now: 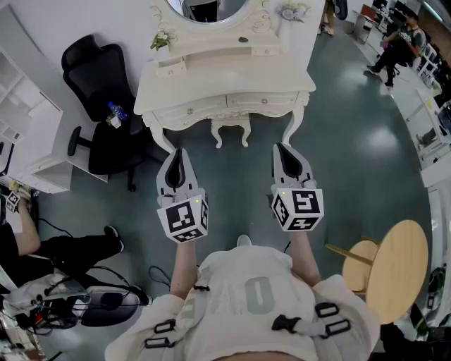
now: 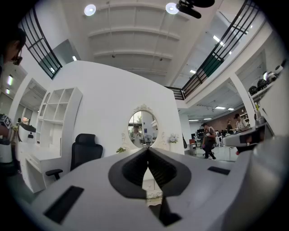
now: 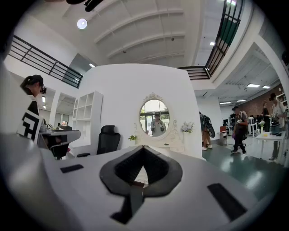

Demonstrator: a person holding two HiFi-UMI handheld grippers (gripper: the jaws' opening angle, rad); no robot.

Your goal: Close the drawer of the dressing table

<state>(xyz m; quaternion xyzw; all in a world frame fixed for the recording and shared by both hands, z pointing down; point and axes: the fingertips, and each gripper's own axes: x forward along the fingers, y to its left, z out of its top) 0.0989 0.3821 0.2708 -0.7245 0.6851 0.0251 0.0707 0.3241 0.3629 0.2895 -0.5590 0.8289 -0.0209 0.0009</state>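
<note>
The white dressing table (image 1: 225, 79) stands ahead of me, against the wall under an oval mirror (image 1: 211, 10). Two wide front drawers (image 1: 192, 109) sit under its top. A small upper drawer (image 1: 171, 68) at the left seems to stick out a little. My left gripper (image 1: 177, 151) and right gripper (image 1: 284, 147) are held side by side in the air, well short of the table, and point at it. Both are shut with nothing between the jaws. In the left gripper view the left gripper (image 2: 147, 149) aims at the mirror (image 2: 142, 129). The right gripper (image 3: 143, 147) does the same in the right gripper view.
A black office chair (image 1: 106, 92) with a bottle (image 1: 116, 111) on its seat stands left of the table, beside white shelves (image 1: 28, 134). A small white stool (image 1: 231, 130) sits under the table. A round wooden table (image 1: 398, 271) is at my right, a seated person (image 1: 42, 247) at my left.
</note>
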